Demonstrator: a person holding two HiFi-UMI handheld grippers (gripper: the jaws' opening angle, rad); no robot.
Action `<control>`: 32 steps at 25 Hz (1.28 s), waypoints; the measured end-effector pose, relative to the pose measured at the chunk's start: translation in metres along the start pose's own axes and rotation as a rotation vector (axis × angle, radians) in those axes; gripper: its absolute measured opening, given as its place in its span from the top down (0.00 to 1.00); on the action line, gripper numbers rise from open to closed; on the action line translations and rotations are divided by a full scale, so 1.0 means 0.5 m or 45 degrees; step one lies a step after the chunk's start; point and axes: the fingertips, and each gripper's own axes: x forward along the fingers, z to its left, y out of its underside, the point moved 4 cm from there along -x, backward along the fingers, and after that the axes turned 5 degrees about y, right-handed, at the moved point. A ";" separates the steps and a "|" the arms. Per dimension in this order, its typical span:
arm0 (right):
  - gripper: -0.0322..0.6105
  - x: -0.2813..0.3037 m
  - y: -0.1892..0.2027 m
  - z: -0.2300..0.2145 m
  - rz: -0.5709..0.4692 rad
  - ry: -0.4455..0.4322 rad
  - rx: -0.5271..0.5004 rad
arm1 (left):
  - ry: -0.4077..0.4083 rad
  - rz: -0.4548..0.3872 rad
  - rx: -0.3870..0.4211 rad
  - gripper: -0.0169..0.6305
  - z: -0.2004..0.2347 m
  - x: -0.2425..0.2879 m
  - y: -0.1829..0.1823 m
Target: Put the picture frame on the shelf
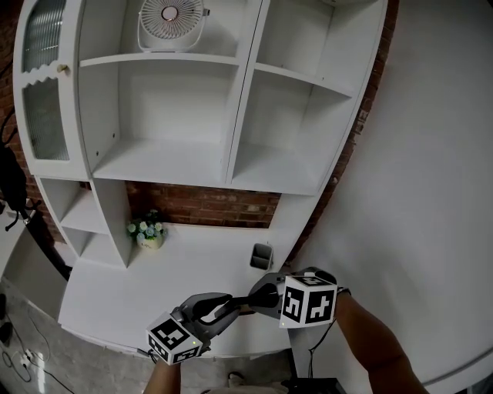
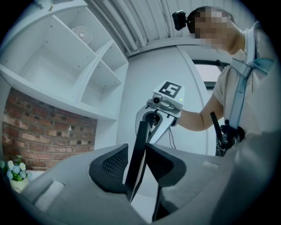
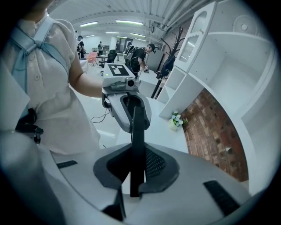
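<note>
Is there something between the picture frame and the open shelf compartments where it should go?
Nothing visible does. The picture frame is held at the front edge of the desk, and the shelf compartments above are bare. The fan sits on a higher board. The flower pot and dark cup stand low on the desk.

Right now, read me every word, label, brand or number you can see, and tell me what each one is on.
No readable text in any view.
Left marker cube and right marker cube: black-and-white square patterns only, no letters or digits.
Fan on the top shelf: no brand can be made out.
Dark holder on the desk: no label shows.
</note>
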 end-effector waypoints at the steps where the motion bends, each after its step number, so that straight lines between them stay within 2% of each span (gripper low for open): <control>1: 0.87 -0.005 0.000 -0.004 -0.003 0.031 -0.009 | -0.033 -0.021 -0.014 0.79 0.006 -0.003 -0.003; 5: 0.87 -0.035 -0.003 -0.031 -0.007 0.182 -0.053 | -0.157 -0.056 -0.145 0.72 0.033 -0.010 -0.019; 8: 0.87 -0.066 -0.007 -0.060 -0.007 0.327 -0.098 | -0.216 -0.068 -0.216 0.71 0.048 -0.005 -0.046; 15: 0.87 -0.174 -0.013 -0.130 -0.032 0.747 -0.169 | -0.203 -0.118 -0.216 0.71 0.048 -0.002 -0.131; 20: 0.87 -0.243 -0.013 -0.172 -0.070 0.983 -0.199 | -0.193 -0.135 -0.225 0.71 0.042 0.014 -0.147; 27: 0.87 -0.283 -0.014 -0.207 -0.070 1.221 -0.305 | -0.178 -0.151 -0.282 0.71 0.027 0.027 -0.131; 32: 0.87 -0.281 -0.040 -0.222 -0.117 1.270 -0.382 | -0.189 -0.138 -0.292 0.71 0.020 0.030 -0.123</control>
